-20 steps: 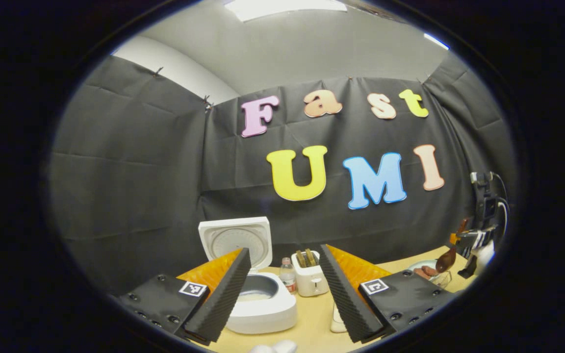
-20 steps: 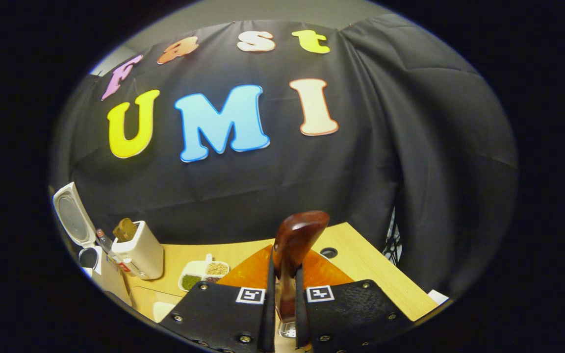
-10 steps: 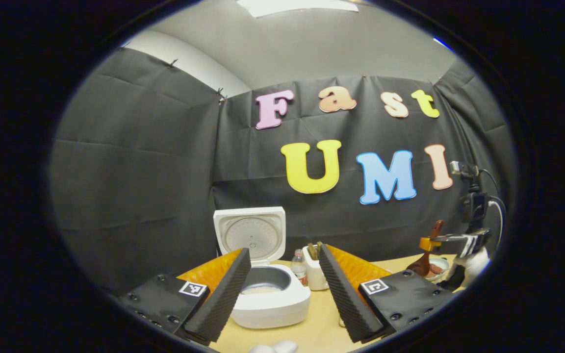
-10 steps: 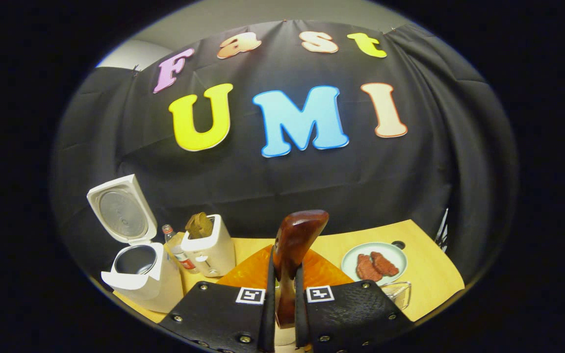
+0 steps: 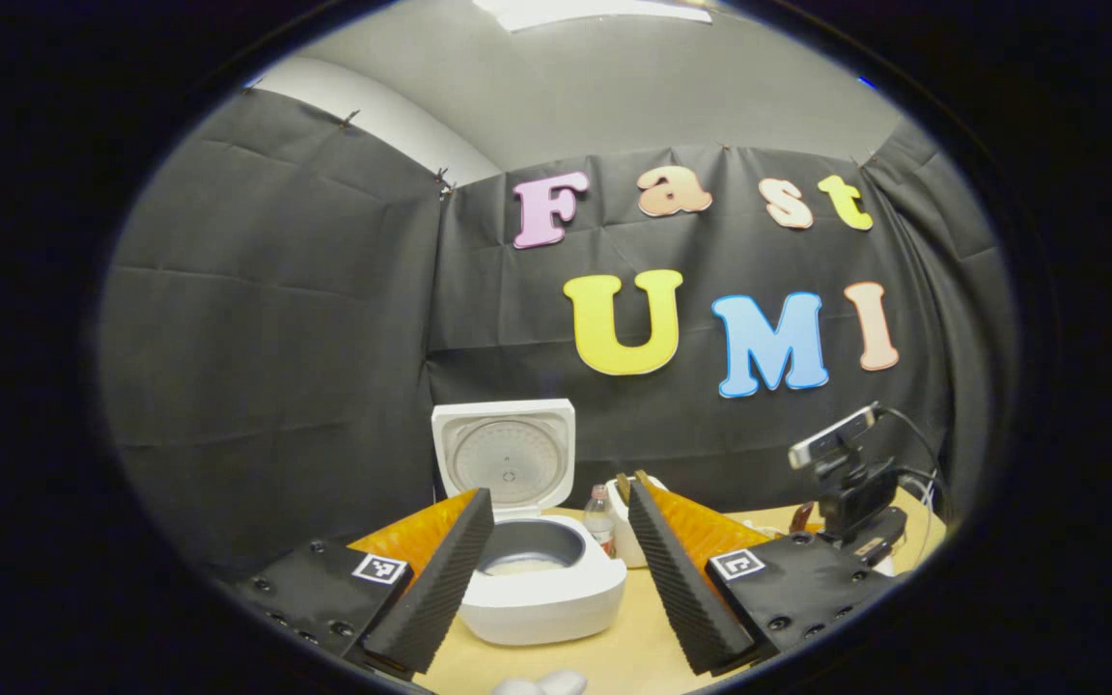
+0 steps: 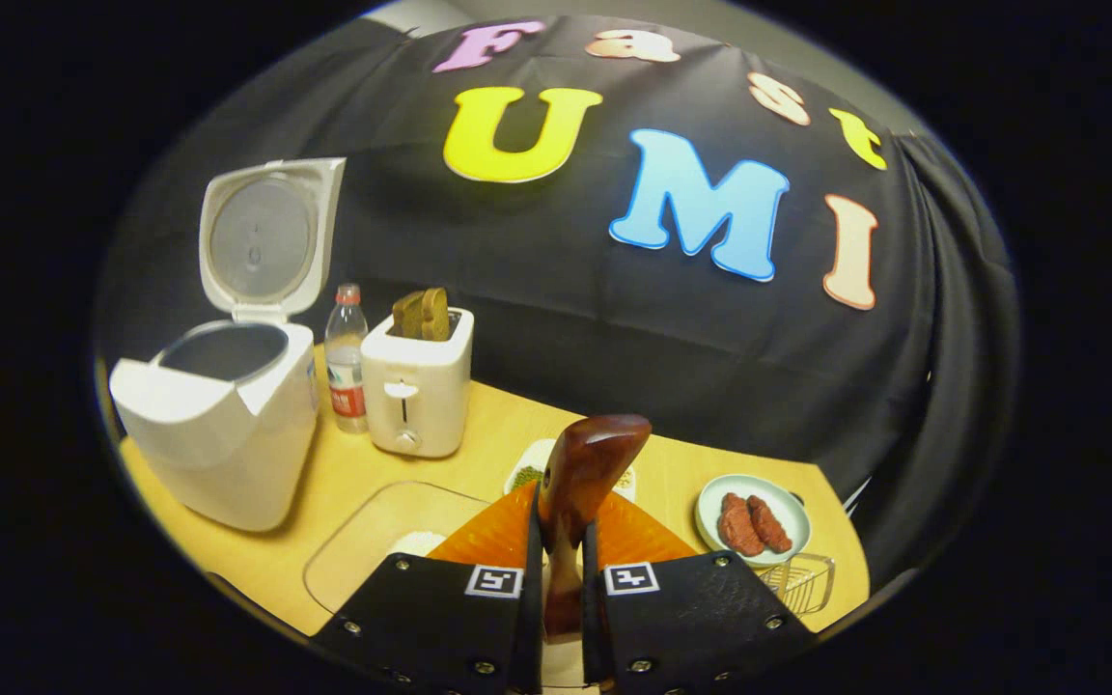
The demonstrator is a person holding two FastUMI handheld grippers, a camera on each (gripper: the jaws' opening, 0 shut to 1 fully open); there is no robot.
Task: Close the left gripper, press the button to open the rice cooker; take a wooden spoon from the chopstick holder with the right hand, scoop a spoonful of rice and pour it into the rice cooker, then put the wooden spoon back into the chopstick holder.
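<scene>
The right tool [image 6: 556, 579] clamps the spoon [image 6: 580, 483]; the left tool [image 5: 556, 579] gapes. Next: scoop rice, then the open cooker [image 6: 218, 425] at ten o'clock.

The left gripper view sits low over the table [image 5: 633, 656], facing the back wall, with the open rice cooker [image 5: 542, 579] close between its own fingers. The right gripper view looks from higher up and farther right, tilted down over the table [image 6: 479, 444]. Both share the rice cooker [image 6: 218, 425], bottle [image 6: 347, 357] and toaster [image 6: 416, 391]; the left gripper view also catches the right gripper's camera rig [image 5: 850, 478] at its right edge.
</scene>
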